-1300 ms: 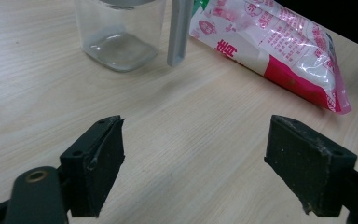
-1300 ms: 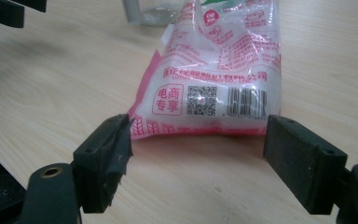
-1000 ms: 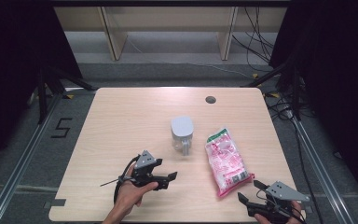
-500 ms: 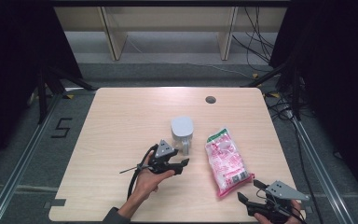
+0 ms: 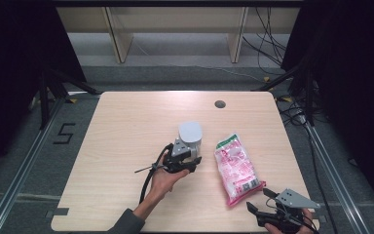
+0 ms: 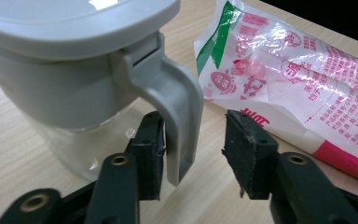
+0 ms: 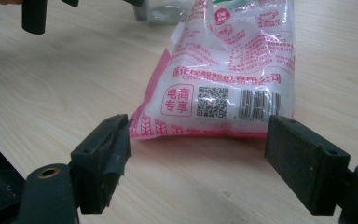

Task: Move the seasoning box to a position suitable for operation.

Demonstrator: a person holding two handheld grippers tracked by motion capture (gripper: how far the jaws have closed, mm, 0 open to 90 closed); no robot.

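- Right, my left gripper [image 5: 191,163] is up against the jar [image 5: 190,139] near the middle of the table [image 5: 126,131], and its jaws have just been closing.
- In the left gripper view the jar's grey handle [image 6: 179,121] hangs down between the two jaws; the left pad [image 6: 150,154] looks to be touching it or just beside it, while the right pad [image 6: 247,154] stands clearly apart, so I'd call it a half-narrowed opening with no clamp on the handle yet.
- The jar stands upright, grey lid [image 6: 74,18] on top, clear glass body [image 6: 74,149] below.
- Just beside the jar, at its 3 to 4 o'clock in the high view, lies the pink and white bag [image 5: 237,167], flat on the table, its long axis running from 11 to 5 o'clock.
- My right gripper [image 5: 260,204] sits at the table's near edge, at 5 o'clock from the bag, just off its lower end.
- In the right gripper view those jaws are spread wide, with the bag's sealed end [image 7: 205,128] lying ahead of them and between their lines, neither pad touching it.
- A small round hole [image 5: 219,104] in the table sits at 12 o'clock from the bag, well apart.
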